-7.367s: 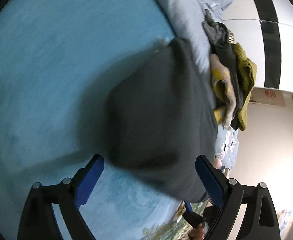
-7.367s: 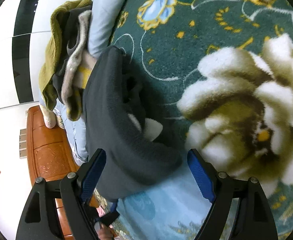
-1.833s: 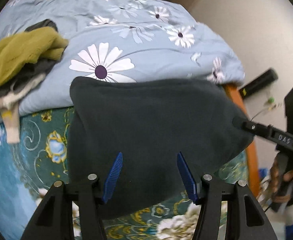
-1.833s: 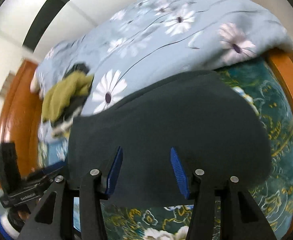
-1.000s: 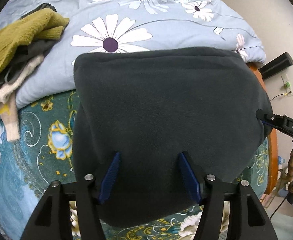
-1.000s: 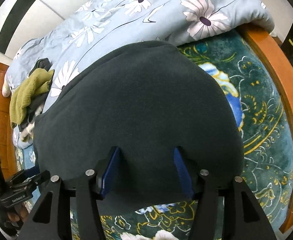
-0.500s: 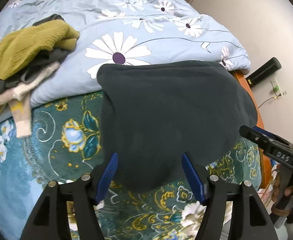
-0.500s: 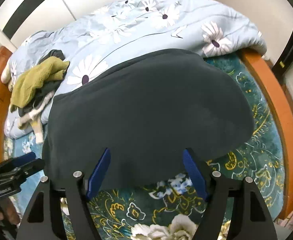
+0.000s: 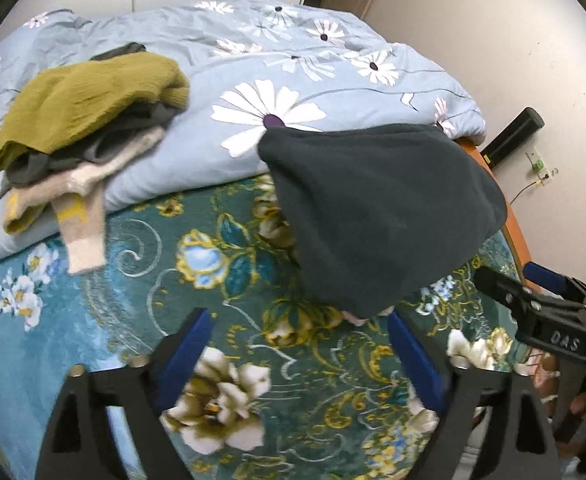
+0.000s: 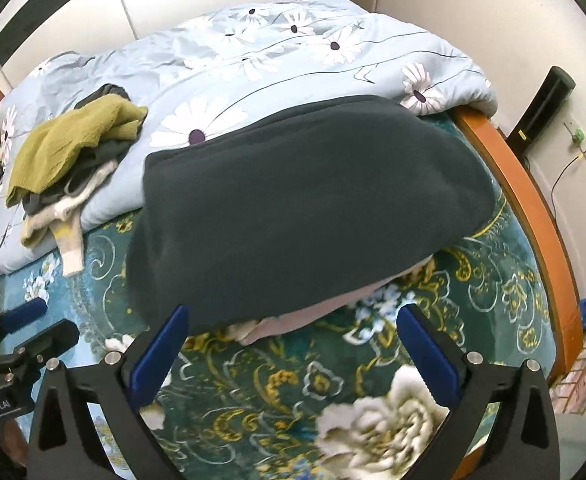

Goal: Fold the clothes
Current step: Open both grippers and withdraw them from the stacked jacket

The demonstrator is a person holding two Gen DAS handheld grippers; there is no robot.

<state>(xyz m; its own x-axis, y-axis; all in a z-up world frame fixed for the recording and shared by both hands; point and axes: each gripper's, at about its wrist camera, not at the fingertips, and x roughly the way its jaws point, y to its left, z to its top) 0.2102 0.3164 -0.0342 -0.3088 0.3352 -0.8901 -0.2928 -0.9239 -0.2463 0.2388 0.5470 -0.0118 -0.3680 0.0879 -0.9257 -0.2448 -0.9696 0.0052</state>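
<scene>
The dark fleece [image 10: 305,208] lies folded on the bed, on the green floral blanket [image 10: 505,292], with its far edge up against the blue duvet [image 10: 293,52]. A pale lining shows under its near edge in the right wrist view. The fold's right corner reaches close to the bed's wooden rim [image 10: 533,216]; its left edge stands clear of the clothes pile [image 10: 73,160], with a strip of blanket between them.

The left gripper [image 9: 297,356] hangs above the blanket just short of the fleece's near corner. Its jaws are wide apart and hold nothing. The right gripper [image 10: 293,348] is at the fleece's near edge, jaws likewise wide and empty; its left blue finger [image 10: 159,358] overlaps that edge in the picture, but contact cannot be told.

Each gripper shows in the other's view: the right one [image 9: 541,312] at the right margin of the left wrist view, the left one [image 10: 13,344] at the lower left of the right wrist view. Both are well apart from each other.

Open blanket lies before and to the left of the fleece. The pile, topped by an olive knit [image 9: 89,92], rests on the duvet, one beige sleeve [image 9: 85,224] hanging over its edge onto the blanket.
</scene>
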